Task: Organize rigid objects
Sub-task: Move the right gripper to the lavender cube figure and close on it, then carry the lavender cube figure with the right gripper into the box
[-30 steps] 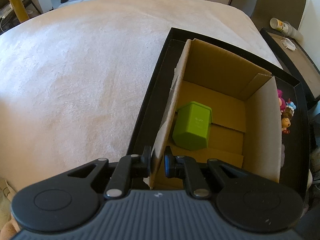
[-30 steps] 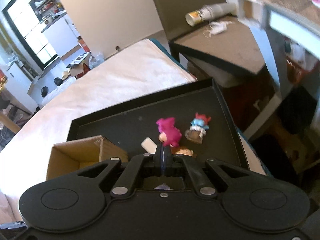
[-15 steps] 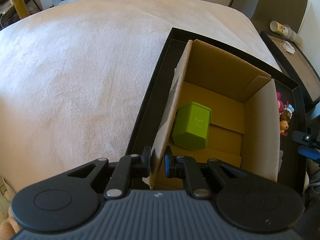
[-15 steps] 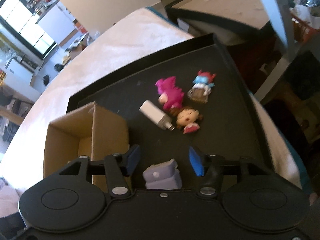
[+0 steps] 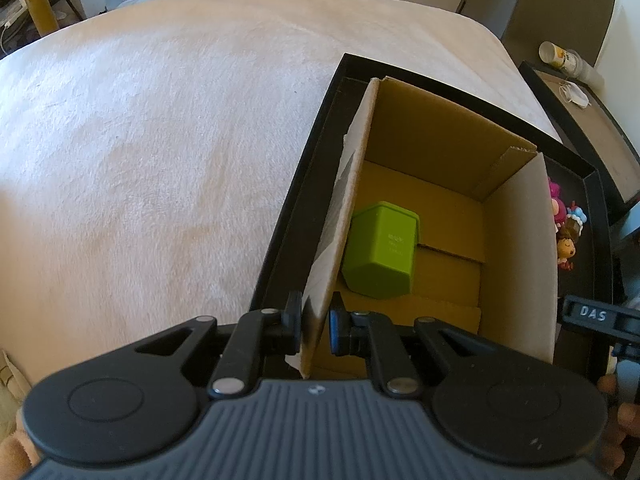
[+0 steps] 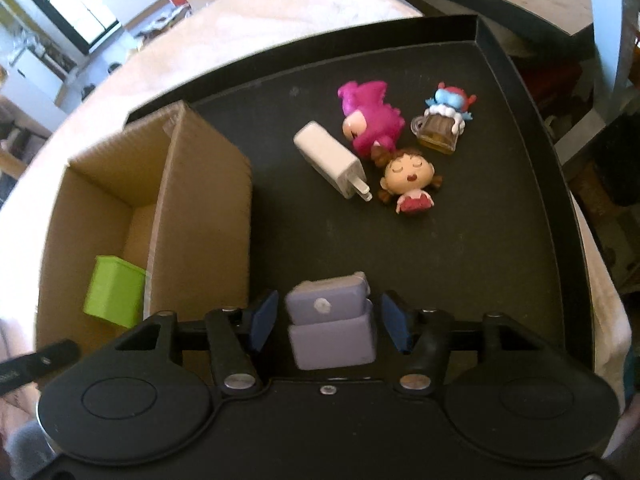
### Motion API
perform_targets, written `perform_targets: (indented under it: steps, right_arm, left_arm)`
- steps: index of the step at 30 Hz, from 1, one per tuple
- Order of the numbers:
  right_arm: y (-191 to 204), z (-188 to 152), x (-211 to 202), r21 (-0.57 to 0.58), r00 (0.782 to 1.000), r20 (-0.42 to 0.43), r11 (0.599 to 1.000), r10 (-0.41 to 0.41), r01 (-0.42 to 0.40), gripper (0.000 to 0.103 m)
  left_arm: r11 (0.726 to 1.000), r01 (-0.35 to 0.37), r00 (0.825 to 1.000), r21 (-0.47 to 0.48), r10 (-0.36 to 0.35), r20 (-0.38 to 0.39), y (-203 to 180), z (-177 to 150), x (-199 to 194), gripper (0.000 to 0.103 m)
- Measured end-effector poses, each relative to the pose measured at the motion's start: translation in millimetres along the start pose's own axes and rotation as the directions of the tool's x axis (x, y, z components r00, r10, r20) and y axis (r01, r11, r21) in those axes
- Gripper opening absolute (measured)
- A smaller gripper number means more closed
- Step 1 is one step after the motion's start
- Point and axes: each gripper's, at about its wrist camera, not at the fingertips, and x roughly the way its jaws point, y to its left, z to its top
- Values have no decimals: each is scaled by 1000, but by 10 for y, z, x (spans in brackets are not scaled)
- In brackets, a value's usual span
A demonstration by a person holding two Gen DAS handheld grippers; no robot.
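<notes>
Left hand-held gripper (image 5: 315, 322) clamps the brown cardboard box (image 5: 516, 248) wall. Right hand-held gripper (image 6: 329, 326) stands open astride the lilac rectangular block (image 6: 330, 326), long axis pointing forward.

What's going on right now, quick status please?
Left hand-held gripper clamped on cardboard box wall. Right hand-held gripper open around purple block on black tray. Green container already boxed. Nothing blocking.

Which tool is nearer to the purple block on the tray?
Right. The right tool is open around the purple block. The left tool clamps the cardboard box wall, farther away.
</notes>
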Motion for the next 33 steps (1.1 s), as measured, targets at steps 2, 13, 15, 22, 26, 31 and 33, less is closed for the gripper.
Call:
perform_targets:
  steps: [2, 13, 15, 22, 26, 31, 33]
  right_arm:
    - [3, -23, 44, -10, 1000, -9, 1000, 3, -3, 48]
    - [17, 56, -196, -27, 997, 75, 1000, 1, 1, 45]
    - [11, 92, -289, -20, 995, 100, 1000, 6, -4, 45]
    - [58, 281, -619, -17, 982, 182, 999, 41, -39, 45]
    - [138, 403, -772, -31, 973, 221, 998, 65, -60, 45]
    - [267, 481, -908, -68, 962, 257, 995, 91, -76, 45]
    - [305, 493, -928, -72, 959, 266, 994, 98, -81, 45]
  left_arm:
    - [1000, -7, 1000, 9, 7, 1, -11, -10, 8, 11]
    - [1000, -21, 1000, 9, 21, 11, -55, -17, 22, 11]
    - [1000, -22, 1000, 10, 22, 14, -56, -28, 16, 11]
    - [1000, -21, 1000, -9, 21, 18, -41, -24, 7, 11]
    - [1000, -23, 999, -12, 24, 22, -42, -28, -1, 12]
    - [1000, -14, 1000, -20, 15, 22, -14, -32, -6, 12]
    - [1000, -9, 1000, -21, 9, 22, 3, -24, -7, 12]
